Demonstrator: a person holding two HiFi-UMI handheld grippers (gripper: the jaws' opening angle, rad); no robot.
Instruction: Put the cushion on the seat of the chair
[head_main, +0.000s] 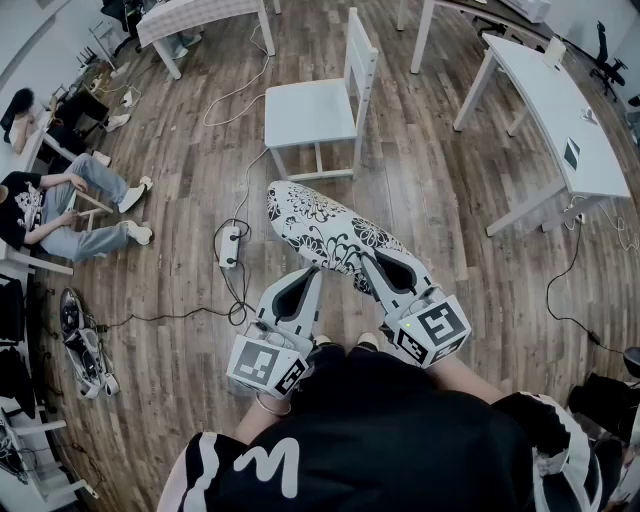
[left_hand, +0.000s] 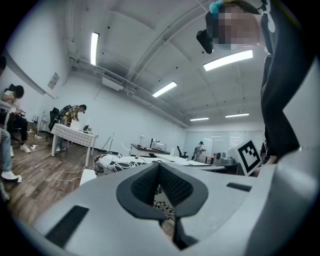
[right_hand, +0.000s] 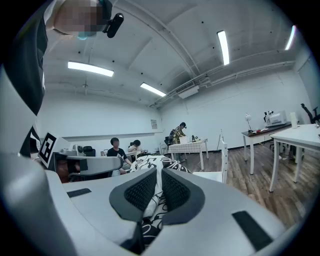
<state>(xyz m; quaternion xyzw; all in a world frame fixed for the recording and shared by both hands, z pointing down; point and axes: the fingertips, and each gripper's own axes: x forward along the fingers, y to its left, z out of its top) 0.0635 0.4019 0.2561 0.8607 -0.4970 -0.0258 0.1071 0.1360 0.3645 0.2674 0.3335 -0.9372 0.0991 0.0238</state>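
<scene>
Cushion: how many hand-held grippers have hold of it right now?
2. The left hand-held gripper pinches the cushion at its near edge; the right hand-held gripper clamps it just to the right. Each gripper view shows patterned fabric between its jaws.

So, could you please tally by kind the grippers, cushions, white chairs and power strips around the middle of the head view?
grippers: 2, the left gripper and the right gripper
cushion: 1
white chair: 1
power strip: 1
total: 5
</scene>
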